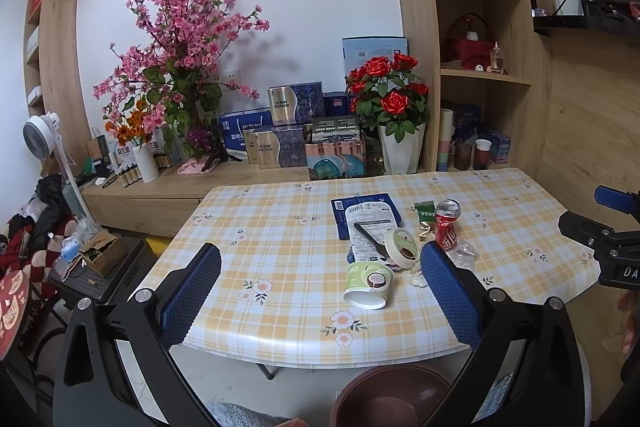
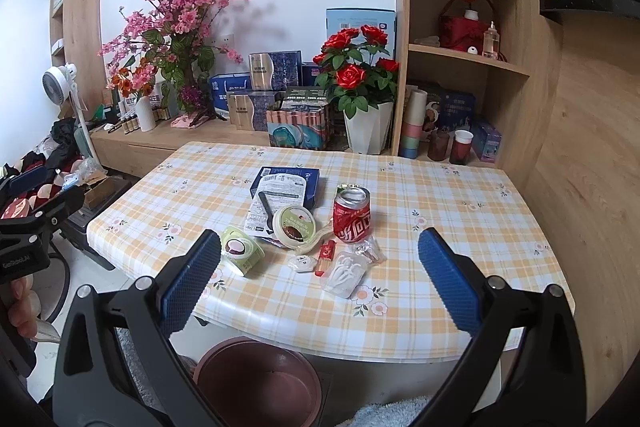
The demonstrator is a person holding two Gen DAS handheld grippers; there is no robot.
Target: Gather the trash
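Note:
Trash lies near the middle of a checked table (image 1: 280, 227) (image 2: 440, 195): a tipped green cup (image 1: 368, 284) (image 2: 241, 254), a round green lid (image 1: 401, 247) (image 2: 296, 226), a crushed red can (image 1: 447, 225) (image 2: 352, 214), a blue packet with a white wrapper (image 1: 366, 221) (image 2: 286, 187), a small red sachet (image 2: 326, 255) and clear plastic wrappers (image 2: 348, 273). My left gripper (image 1: 320, 291) hangs open in front of the table's near edge, nothing between its fingers. My right gripper (image 2: 320, 275) is open too, short of the trash. A brown bin (image 1: 394, 397) (image 2: 260, 383) stands on the floor below the table edge.
Behind the table a low shelf carries boxes (image 1: 296, 123), a pink blossom arrangement (image 1: 180, 47) and red roses in a white pot (image 1: 394, 115) (image 2: 366, 95). A wooden shelf unit (image 2: 460, 67) rises at the right. A fan (image 1: 40, 139) and clutter fill the floor at left.

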